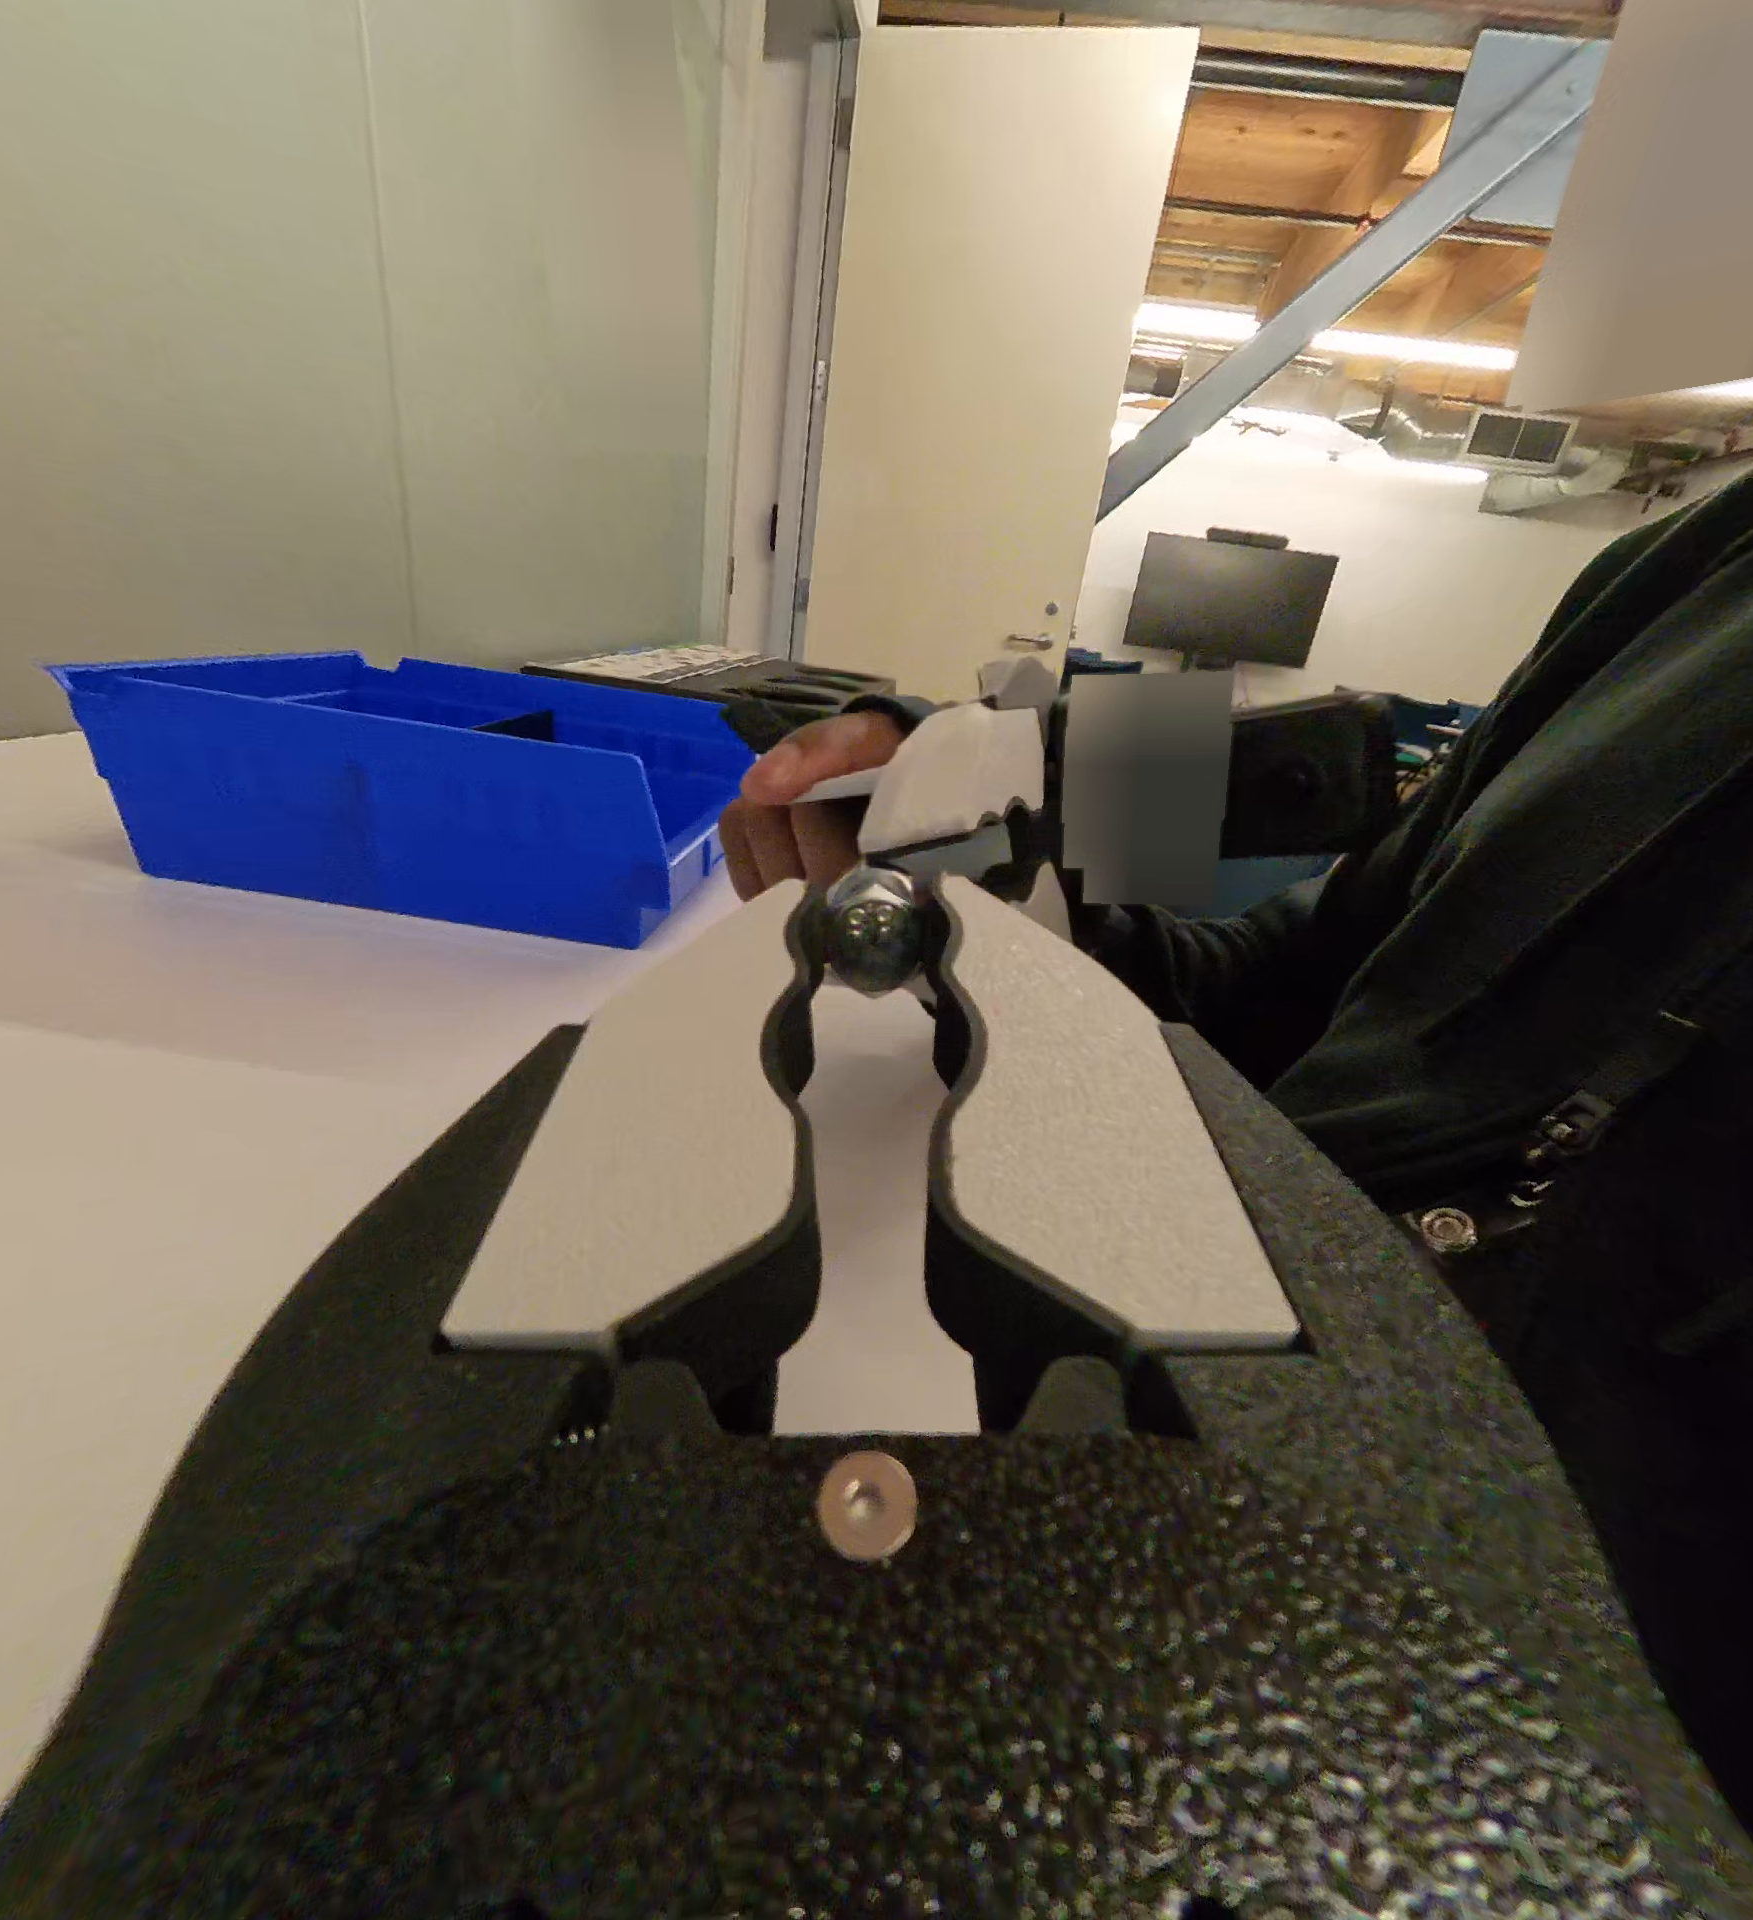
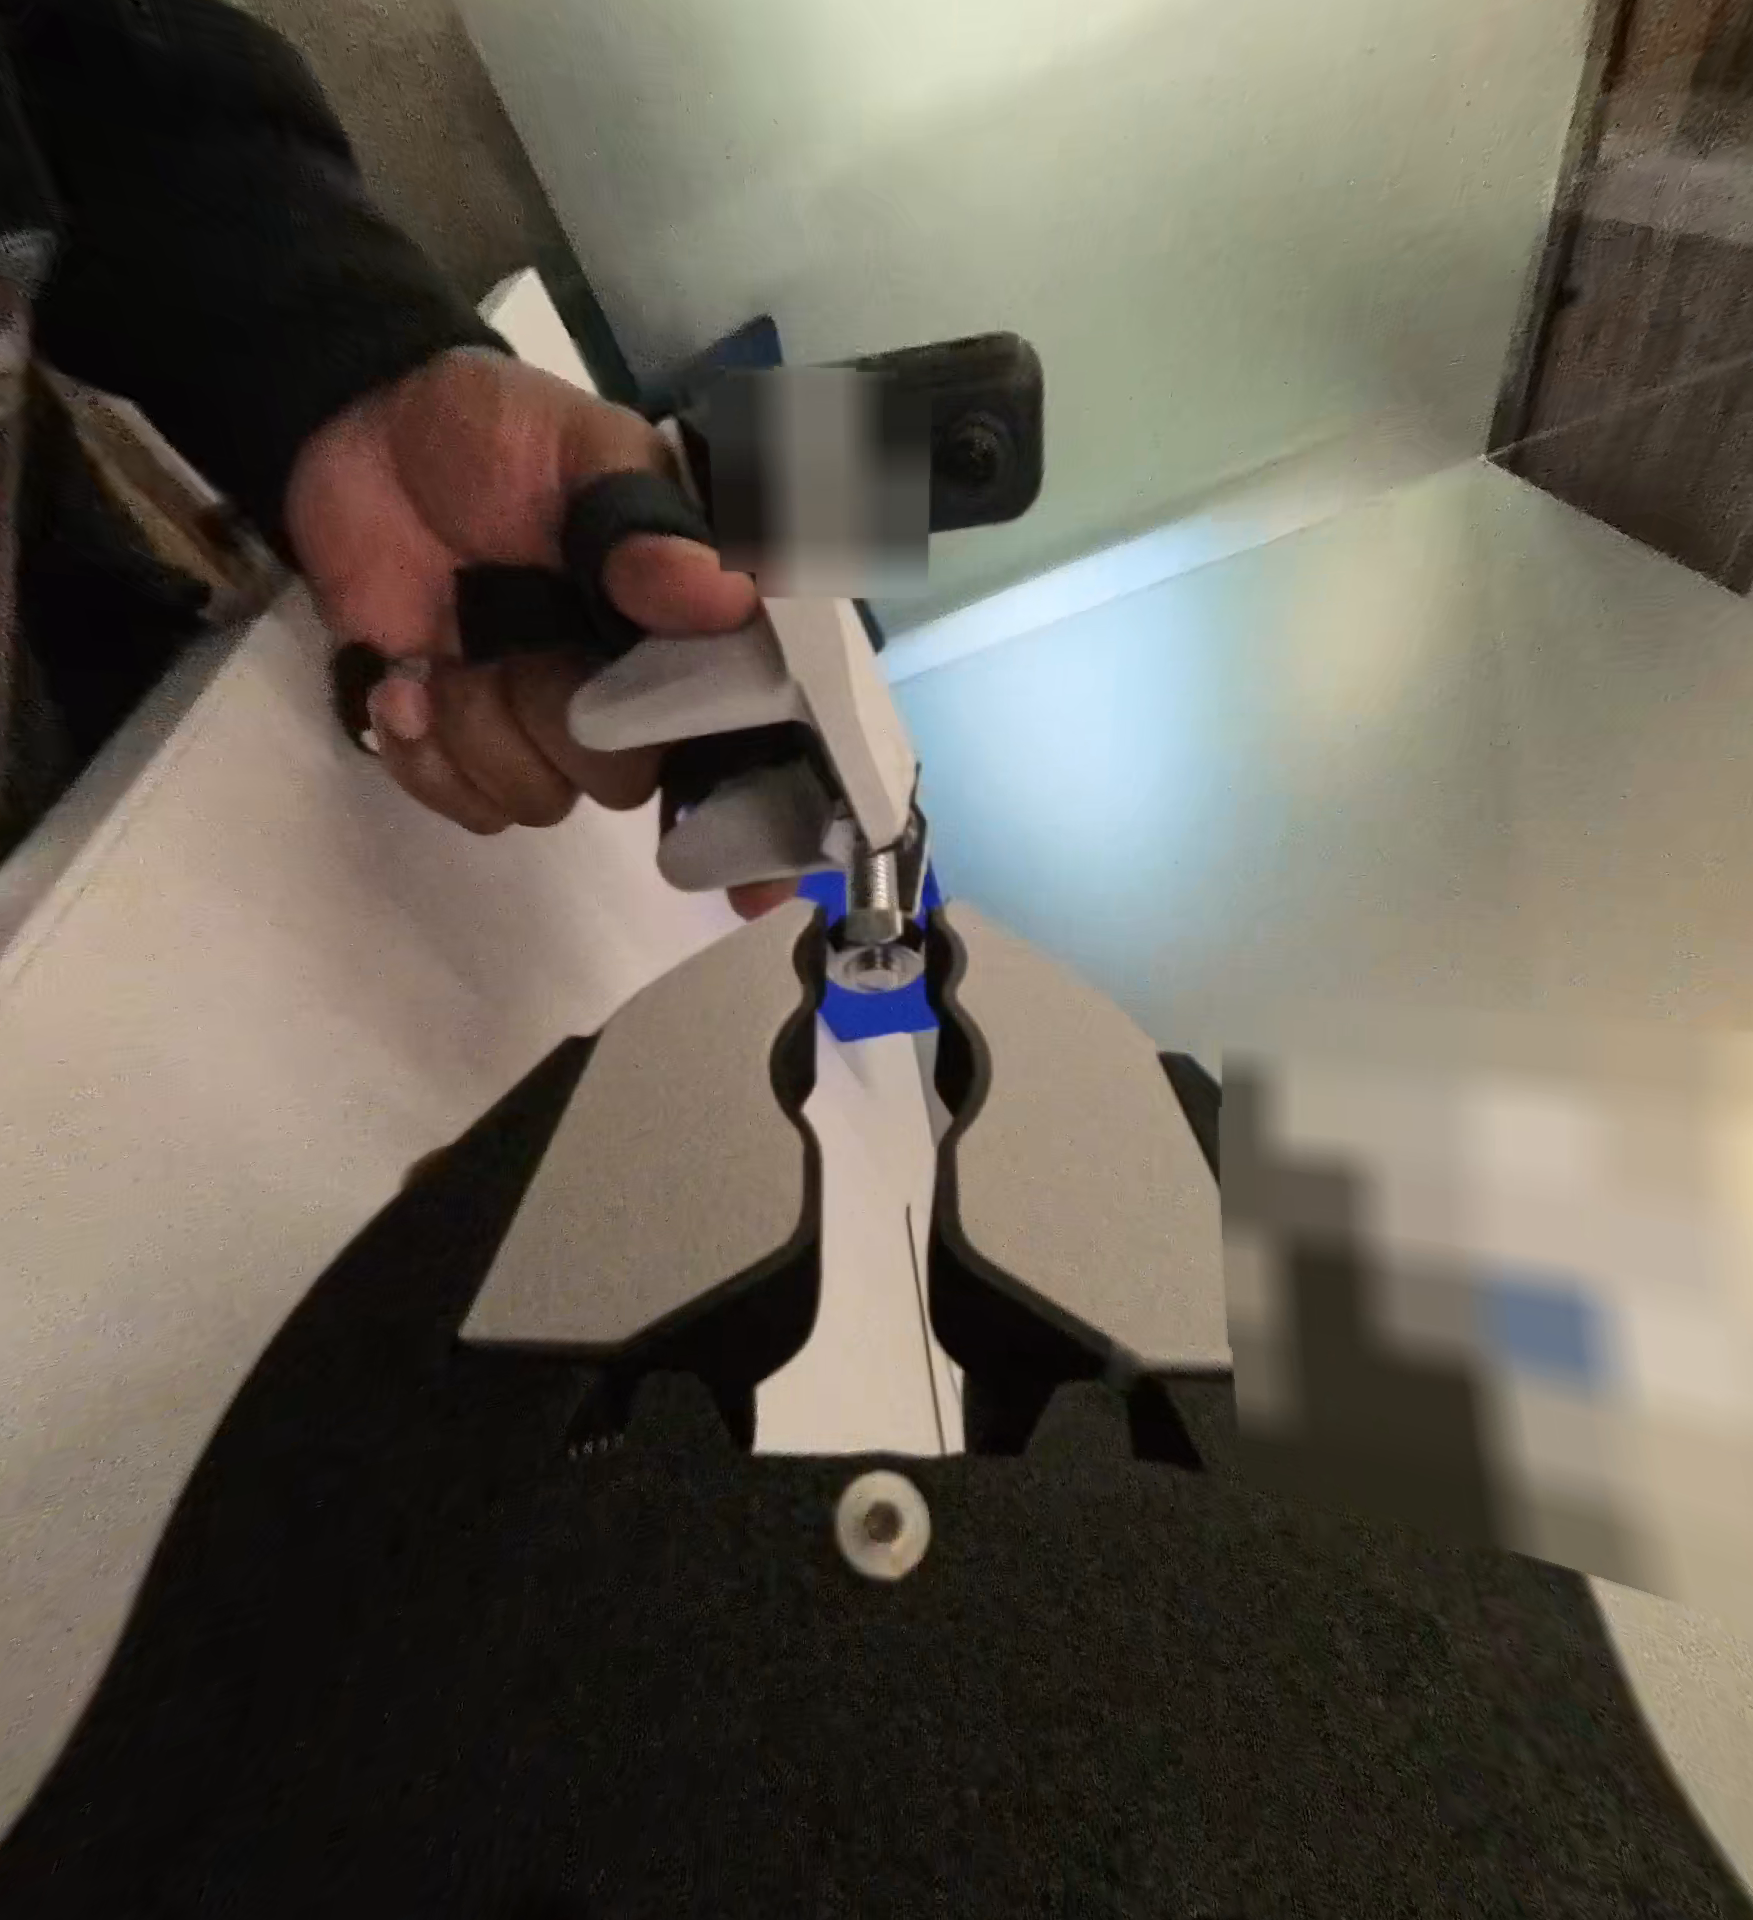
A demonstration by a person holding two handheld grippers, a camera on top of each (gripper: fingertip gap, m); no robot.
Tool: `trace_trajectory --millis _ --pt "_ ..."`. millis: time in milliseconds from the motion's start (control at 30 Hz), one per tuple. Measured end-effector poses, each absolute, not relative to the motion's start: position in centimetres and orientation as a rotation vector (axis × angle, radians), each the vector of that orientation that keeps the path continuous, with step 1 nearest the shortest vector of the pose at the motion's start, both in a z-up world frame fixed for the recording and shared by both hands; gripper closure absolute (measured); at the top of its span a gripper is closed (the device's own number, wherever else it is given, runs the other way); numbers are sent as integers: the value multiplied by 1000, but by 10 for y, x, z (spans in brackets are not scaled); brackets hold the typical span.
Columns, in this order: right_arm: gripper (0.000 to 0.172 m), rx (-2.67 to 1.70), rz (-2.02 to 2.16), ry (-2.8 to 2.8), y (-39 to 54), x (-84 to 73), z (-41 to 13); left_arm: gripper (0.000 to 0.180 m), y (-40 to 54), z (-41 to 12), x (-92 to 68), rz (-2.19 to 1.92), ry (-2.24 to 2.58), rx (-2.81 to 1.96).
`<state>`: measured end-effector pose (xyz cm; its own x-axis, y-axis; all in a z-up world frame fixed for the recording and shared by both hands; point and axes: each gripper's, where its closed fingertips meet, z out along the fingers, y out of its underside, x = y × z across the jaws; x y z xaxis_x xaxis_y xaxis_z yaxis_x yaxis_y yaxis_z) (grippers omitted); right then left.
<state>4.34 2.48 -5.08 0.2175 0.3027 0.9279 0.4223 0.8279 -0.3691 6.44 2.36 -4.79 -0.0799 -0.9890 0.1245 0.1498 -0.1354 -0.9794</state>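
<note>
My left gripper (image 1: 870, 940) is shut on the head of a silver bolt (image 1: 870, 951), which I see end-on between the fingertips. The bolt's threaded shank (image 2: 877, 873) sticks out of the left gripper (image 2: 887, 816) in the right wrist view. My right gripper (image 2: 872, 966) is shut on a silver nut (image 2: 870, 974) at the end of that shank. In the left wrist view the nut (image 1: 867, 891) sits just beyond the bolt head, with the right gripper (image 1: 929, 836) coming in from the upper right. Both are held above the white table (image 1: 176, 1039).
A blue plastic bin (image 1: 384, 790) stands on the table to the left, and shows behind the nut in the right wrist view (image 2: 877, 1018). A black tray (image 1: 747, 681) lies behind it. A person in dark sleeves (image 1: 1578, 831) holds both grippers. An open door (image 1: 1007, 312) is behind.
</note>
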Motion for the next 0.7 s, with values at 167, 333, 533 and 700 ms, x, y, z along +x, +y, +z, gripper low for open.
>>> trace_trajectory --millis 167,333,533,700 --pt "137 -980 666 -1104 20 45 -36 163 20 -42 58 -1437 1056 -1084" --pt "133 -1196 1196 -934 24 46 -38 163 19 -39 54 -1452 1045 -1052" --pt "154 -1256 1108 -1024 24 37 -53 163 18 -41 56 -1450 1060 -1059" --pt "154 -841 134 -1304 31 43 -55 163 22 -45 62 -1505 1059 -1147"
